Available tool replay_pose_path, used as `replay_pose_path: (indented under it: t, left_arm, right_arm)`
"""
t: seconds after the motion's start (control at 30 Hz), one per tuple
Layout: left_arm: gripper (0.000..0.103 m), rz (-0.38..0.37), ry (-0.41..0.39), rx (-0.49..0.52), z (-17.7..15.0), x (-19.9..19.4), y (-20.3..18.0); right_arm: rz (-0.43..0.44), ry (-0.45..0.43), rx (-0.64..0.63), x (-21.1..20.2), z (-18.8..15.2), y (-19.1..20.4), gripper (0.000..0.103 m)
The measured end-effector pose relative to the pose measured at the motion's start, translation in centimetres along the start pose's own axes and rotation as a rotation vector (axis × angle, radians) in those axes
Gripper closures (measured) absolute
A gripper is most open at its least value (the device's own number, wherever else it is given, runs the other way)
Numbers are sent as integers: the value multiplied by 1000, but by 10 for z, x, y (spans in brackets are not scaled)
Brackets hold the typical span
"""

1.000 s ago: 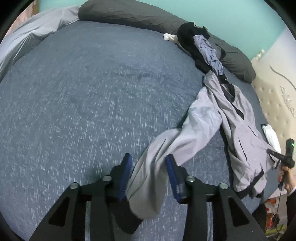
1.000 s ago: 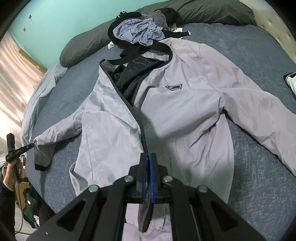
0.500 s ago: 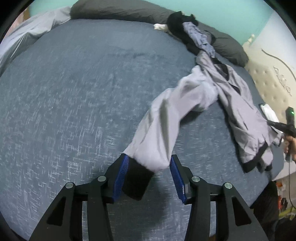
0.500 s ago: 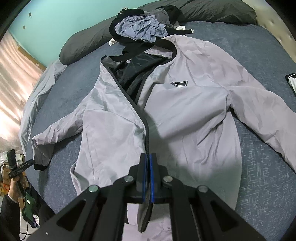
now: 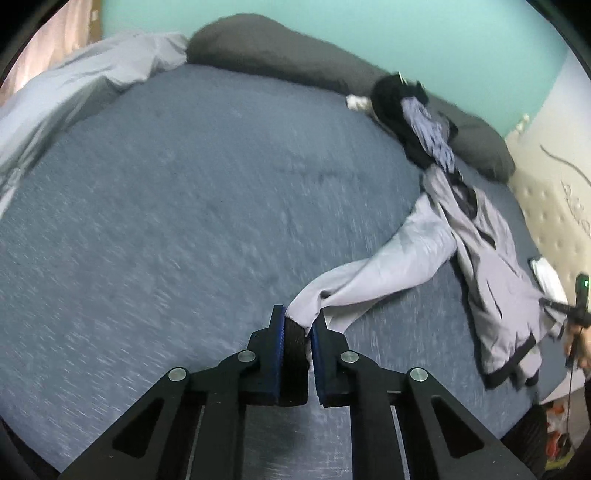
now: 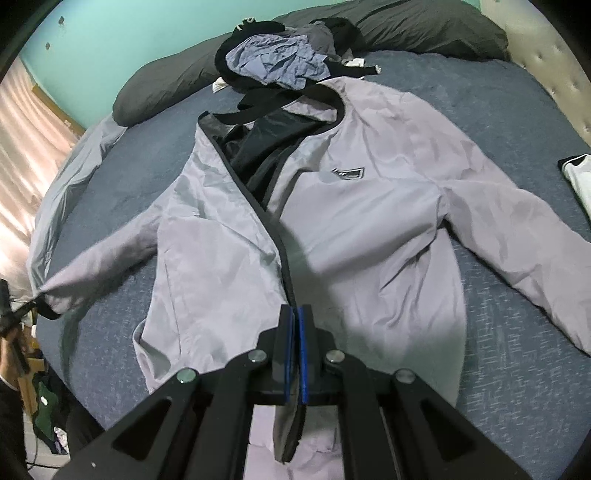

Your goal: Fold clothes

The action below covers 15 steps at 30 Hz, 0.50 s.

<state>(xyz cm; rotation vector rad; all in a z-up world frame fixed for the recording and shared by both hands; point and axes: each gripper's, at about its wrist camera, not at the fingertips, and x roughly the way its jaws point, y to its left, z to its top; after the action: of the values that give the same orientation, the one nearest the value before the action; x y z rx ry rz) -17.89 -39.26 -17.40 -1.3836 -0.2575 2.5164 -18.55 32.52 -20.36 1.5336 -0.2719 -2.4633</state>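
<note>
A pale grey jacket [image 6: 369, 240] with black trim lies face up and open on the blue bed [image 5: 166, 221]. My left gripper [image 5: 297, 326] is closing its jaws; the black cuff [image 5: 295, 354] of one sleeve [image 5: 388, 273] fills the gap and the pads press on it. The sleeve stretches from the cuff toward the jacket body [image 5: 491, 266]. My right gripper [image 6: 295, 317] is shut on the jacket's dark-edged bottom front hem [image 6: 293, 424], which hangs below the pads. The other sleeve [image 6: 517, 236] lies spread out to the right.
A heap of dark and blue-grey clothes [image 6: 273, 62] sits at the jacket's collar, against dark pillows [image 6: 424, 29]. A light grey duvet [image 5: 74, 85] is bunched along the far side. A white garment [image 6: 580, 181] lies near the padded headboard [image 5: 554, 206].
The left jaws went from wide, with the sleeve loose between them, to closed on the black cuff, and the sleeve is drawn out away from the jacket. The right gripper stayed in place.
</note>
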Motion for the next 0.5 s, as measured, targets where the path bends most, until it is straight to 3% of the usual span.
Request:
replay_pose_path:
  t: [0.13,0.37,0.47,0.5]
  left_arm:
    - [89,16,37,-35,15,11,12]
    - [87,56,87,-95,5,40,25]
    - [83,46,99,-146,0,45,31]
    - [76,47,95,-165,-1,45,32]
  right_arm:
    - [-51,9,6,-1,-1,-8,100]
    - [-137,34,79,-1,-8,-40,100]
    - [-174,53,113,1,-13,-55,100]
    - [-186,64,121,3,-15,-59,100]
